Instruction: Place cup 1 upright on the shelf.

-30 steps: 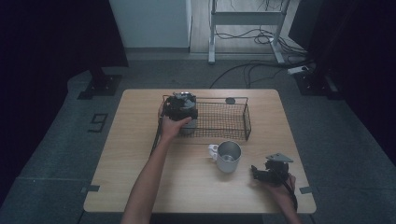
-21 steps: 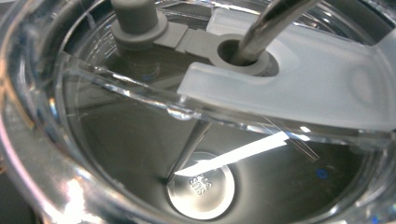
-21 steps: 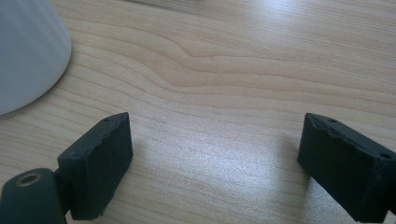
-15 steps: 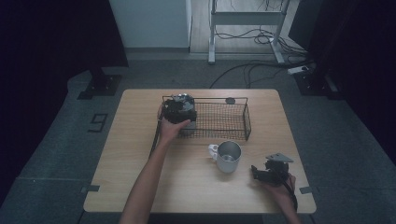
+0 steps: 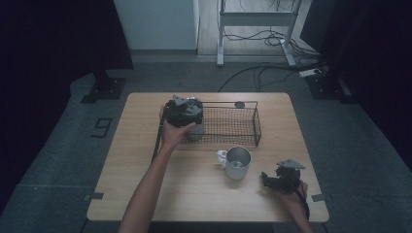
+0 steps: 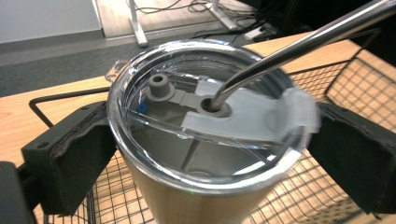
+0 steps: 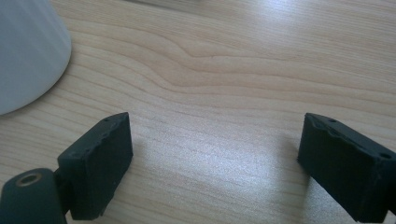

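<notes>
Tumbler, lidded, straw in, stands at the basket's left end, clamped in left gripper. No shift over the last second: held, not released. Right gripper rests wide apart, empty, near mug.

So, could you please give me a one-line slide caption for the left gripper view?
Left gripper clasps a steel tumbler, clear lid, metal straw, over black wire basket.
</notes>
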Tool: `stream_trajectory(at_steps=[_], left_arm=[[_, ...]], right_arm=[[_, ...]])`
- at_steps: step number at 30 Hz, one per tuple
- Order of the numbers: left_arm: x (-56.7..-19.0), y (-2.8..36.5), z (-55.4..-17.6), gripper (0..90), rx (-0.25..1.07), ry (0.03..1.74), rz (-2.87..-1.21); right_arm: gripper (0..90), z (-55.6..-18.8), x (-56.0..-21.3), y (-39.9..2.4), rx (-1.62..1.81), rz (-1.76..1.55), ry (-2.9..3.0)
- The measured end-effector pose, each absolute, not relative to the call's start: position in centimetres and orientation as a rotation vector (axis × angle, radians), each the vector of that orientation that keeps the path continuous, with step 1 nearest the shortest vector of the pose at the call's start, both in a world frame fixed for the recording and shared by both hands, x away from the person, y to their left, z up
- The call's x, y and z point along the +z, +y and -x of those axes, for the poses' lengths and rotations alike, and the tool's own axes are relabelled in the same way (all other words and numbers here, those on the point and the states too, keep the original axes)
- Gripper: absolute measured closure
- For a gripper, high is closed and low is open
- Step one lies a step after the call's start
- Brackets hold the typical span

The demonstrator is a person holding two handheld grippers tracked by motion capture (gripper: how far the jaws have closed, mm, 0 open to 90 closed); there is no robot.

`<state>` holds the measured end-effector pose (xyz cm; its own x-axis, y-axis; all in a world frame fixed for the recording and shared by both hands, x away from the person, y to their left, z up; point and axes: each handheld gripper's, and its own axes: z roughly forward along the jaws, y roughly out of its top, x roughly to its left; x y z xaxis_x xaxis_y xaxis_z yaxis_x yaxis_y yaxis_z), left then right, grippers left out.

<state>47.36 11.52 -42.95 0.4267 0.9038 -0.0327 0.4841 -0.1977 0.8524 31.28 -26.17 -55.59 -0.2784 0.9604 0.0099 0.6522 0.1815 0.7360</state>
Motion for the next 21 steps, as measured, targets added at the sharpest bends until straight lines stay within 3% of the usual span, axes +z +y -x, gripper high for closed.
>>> stream_trajectory(at_steps=[21], left_arm=[[-43.0, 14.6, -41.5, 5.7, 0.549, 1.115, -1.836]], right_arm=[[9.9, -31.3, -55.6, -26.2, 0.886, -1.511, 2.004]])
